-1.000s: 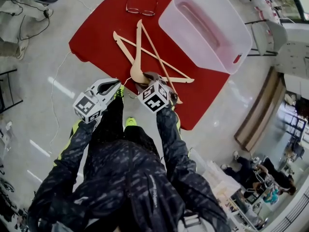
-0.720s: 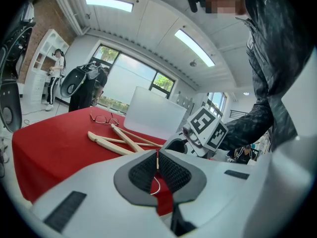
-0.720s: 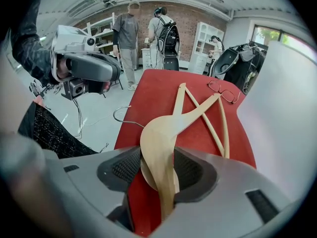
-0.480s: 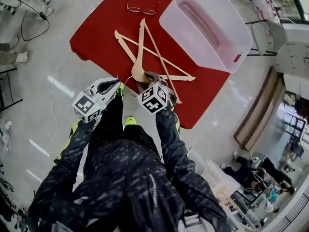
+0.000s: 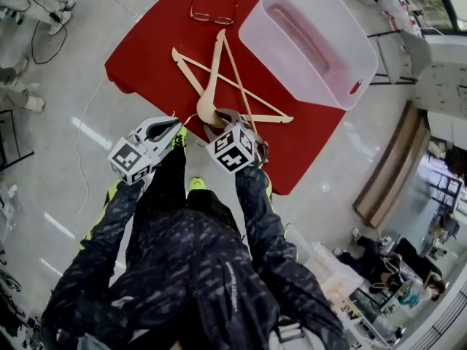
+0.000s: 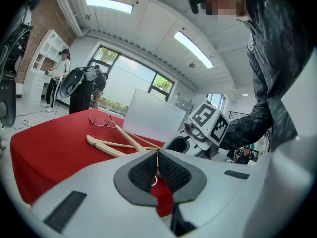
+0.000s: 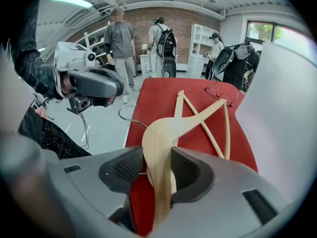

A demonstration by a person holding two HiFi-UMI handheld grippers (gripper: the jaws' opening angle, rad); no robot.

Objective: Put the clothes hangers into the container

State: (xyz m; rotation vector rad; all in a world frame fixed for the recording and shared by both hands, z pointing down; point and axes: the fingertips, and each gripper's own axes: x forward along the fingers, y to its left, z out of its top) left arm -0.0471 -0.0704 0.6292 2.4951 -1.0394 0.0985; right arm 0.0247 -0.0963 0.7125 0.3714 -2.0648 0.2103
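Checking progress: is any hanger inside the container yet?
No, both hangers are crossed on the red cloth, outside the container.

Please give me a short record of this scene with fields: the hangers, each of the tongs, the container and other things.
top hanger: on the red cloth, crossed over the bottom hanger
right tongs: around the top hanger's curved middle; jaws have just been closing, and the pads appear to touch both sides
left tongs: pads together, nothing seen held, near the cloth's edge
container: at the cloth's far corner, no hanger inside
glasses: on the cloth beyond the hangers
progress: no hanger in the container yet
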